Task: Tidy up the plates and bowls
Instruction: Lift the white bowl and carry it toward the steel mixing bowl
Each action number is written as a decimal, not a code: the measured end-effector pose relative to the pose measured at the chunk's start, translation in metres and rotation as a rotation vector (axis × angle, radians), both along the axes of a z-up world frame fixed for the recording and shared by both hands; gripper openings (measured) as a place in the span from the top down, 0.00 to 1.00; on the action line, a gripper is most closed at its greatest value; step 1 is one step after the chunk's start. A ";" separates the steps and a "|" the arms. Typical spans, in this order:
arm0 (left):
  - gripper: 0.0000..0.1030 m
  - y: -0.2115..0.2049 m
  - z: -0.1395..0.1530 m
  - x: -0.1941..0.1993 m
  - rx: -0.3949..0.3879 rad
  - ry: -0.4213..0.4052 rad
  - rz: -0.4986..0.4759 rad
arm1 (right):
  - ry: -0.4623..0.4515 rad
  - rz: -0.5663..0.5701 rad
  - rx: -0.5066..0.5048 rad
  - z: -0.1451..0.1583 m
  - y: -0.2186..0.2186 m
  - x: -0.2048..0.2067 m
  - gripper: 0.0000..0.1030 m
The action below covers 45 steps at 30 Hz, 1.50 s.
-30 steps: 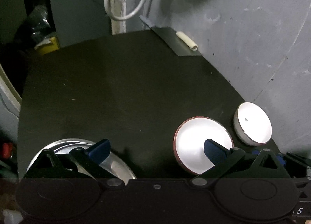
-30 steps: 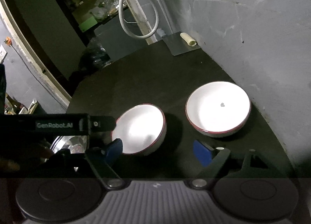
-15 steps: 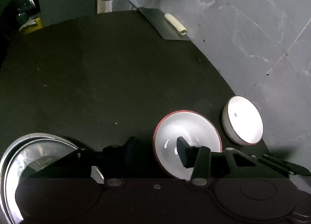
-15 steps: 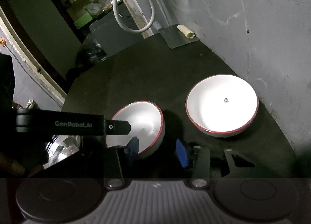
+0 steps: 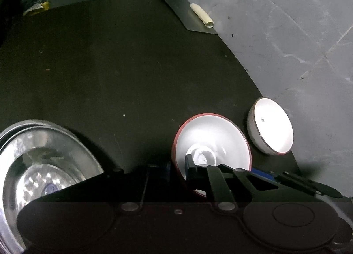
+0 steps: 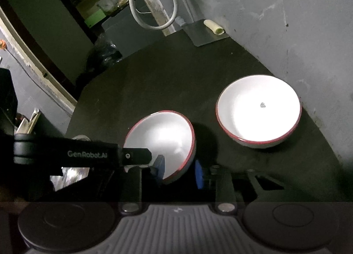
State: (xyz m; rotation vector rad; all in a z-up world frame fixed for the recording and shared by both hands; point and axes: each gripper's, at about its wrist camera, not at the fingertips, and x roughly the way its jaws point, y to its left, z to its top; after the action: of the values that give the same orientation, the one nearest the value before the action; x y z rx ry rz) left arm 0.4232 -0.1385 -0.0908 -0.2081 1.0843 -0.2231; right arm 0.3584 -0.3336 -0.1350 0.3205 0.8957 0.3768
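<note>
On black tabletop (image 5: 132,73), both tools seemingly pinching glossy red-rimmed bowl (image 6: 163,141)

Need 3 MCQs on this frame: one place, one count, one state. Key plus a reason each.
1. Where does the cream roll lie?
A. in a bowl
B. on the metal sheet by the wall
C. on the steel plates

2. How many red-rimmed white bowls are on the table in the right wrist view?
A. two
B. three
C. four

3. How does the near bowl sit?
A. flat, upside down
B. stacked in the far bowl
C. tilted

Key:
1 B: the cream roll rests on the metal sheet at the table's far edge.
2 A: only the near bowl and the far bowl show.
3 C: its opening is tipped, with the rim in the left gripper.
</note>
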 end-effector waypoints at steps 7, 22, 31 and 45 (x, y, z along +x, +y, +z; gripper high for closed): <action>0.89 0.005 0.017 -0.021 -0.013 -0.044 0.029 | -0.016 0.024 0.005 0.012 -0.003 -0.014 0.77; 0.89 0.050 0.069 -0.111 -0.066 -0.140 0.200 | -0.108 0.238 0.048 0.069 0.016 -0.062 0.77; 0.89 0.082 0.066 -0.171 -0.071 -0.103 0.327 | -0.077 0.448 0.048 0.072 0.048 -0.088 0.77; 0.89 0.112 0.052 -0.244 -0.061 0.005 0.475 | -0.025 0.749 0.004 0.074 0.094 -0.119 0.76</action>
State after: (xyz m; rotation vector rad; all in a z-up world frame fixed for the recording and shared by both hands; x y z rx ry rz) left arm 0.1787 -0.0269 -0.0392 -0.5126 1.0033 0.1708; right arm 0.2390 -0.2399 -0.0614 -0.0318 0.9700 1.0698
